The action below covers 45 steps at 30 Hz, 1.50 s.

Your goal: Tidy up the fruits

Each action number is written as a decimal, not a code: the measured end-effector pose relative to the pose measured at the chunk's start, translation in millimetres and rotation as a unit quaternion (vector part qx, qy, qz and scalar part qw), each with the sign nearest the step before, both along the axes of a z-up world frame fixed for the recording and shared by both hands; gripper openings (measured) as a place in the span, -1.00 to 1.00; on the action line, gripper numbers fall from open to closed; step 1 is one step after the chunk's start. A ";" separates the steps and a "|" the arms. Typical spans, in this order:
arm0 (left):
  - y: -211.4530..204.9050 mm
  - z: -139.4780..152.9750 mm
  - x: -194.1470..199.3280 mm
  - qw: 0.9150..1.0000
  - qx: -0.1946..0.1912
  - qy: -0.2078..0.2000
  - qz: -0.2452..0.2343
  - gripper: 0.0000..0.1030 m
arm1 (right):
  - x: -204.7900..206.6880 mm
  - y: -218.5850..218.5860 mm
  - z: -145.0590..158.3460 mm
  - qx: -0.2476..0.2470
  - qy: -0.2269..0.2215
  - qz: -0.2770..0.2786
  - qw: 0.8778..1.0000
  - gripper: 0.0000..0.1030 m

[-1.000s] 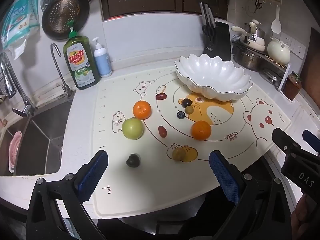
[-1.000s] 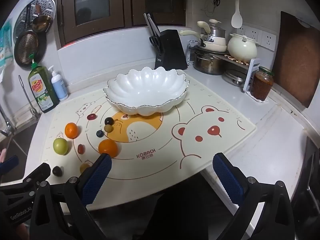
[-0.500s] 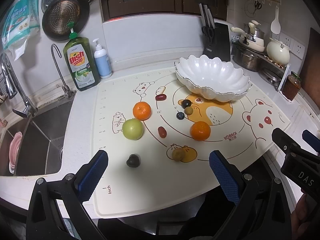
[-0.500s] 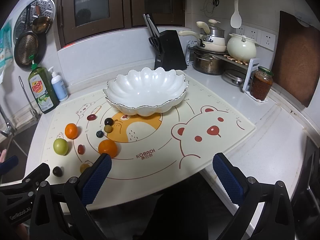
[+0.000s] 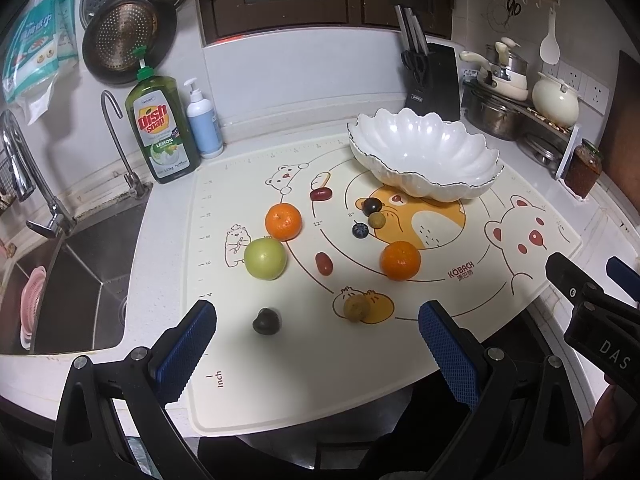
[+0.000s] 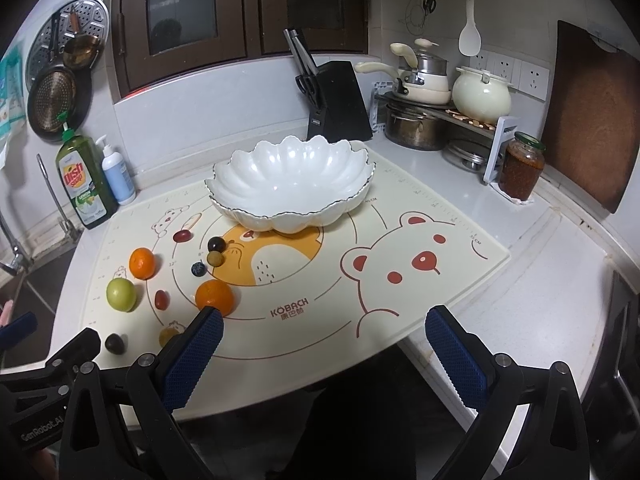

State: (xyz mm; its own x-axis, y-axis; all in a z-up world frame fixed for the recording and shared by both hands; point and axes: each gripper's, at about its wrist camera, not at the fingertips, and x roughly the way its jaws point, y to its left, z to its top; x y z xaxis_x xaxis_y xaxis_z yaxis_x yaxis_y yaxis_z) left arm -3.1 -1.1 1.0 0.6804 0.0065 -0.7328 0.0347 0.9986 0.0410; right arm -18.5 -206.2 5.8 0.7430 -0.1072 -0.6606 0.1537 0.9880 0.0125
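Both the left gripper (image 5: 316, 340) and right gripper (image 6: 326, 346) gape empty; small dark plum (image 5: 266, 321) lies between the left's blue pads, well short of the scalloped white ceramic bowl (image 5: 424, 156).

A white kitchen counter (image 6: 540, 280) carries a cream bear-print baking mat (image 5: 360, 344), with a dish soap bottle (image 5: 162, 128) and a pump bottle (image 5: 204, 120) standing just beyond the mat's far left corner, a black knife block (image 6: 340, 108) behind it, and a red-filled jar (image 6: 522, 172) off to the right. On the mat rests a white scalloped bowl (image 5: 424, 152) at the far side. Scattered in front of and left of the bowl lie two oranges (image 5: 283, 222) (image 5: 400, 261), a green apple (image 5: 265, 258), two red grape-like fruits (image 5: 321, 194) (image 5: 324, 263), a blueberry (image 5: 360, 230), a dark round fruit (image 5: 372, 205) touching an olive-coloured one (image 5: 377, 220), a yellowish-brown fruit (image 5: 356, 308) and a nearly black fruit (image 5: 267, 321) nearest the front edge.
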 end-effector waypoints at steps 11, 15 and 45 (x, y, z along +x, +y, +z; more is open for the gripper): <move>-2.5 -0.3 -0.2 1.000 0.003 0.000 -0.002 1.00 | -0.8 -1.8 0.0 0.002 0.000 0.000 1.000 0.99; -4.3 0.0 -0.7 1.000 0.004 0.001 -0.003 1.00 | -0.7 -2.1 -0.5 0.002 0.000 0.001 1.000 0.99; -5.1 -1.6 -1.0 1.000 0.005 0.006 -0.004 1.00 | -2.4 -5.7 -5.7 0.005 0.002 -0.001 1.000 0.99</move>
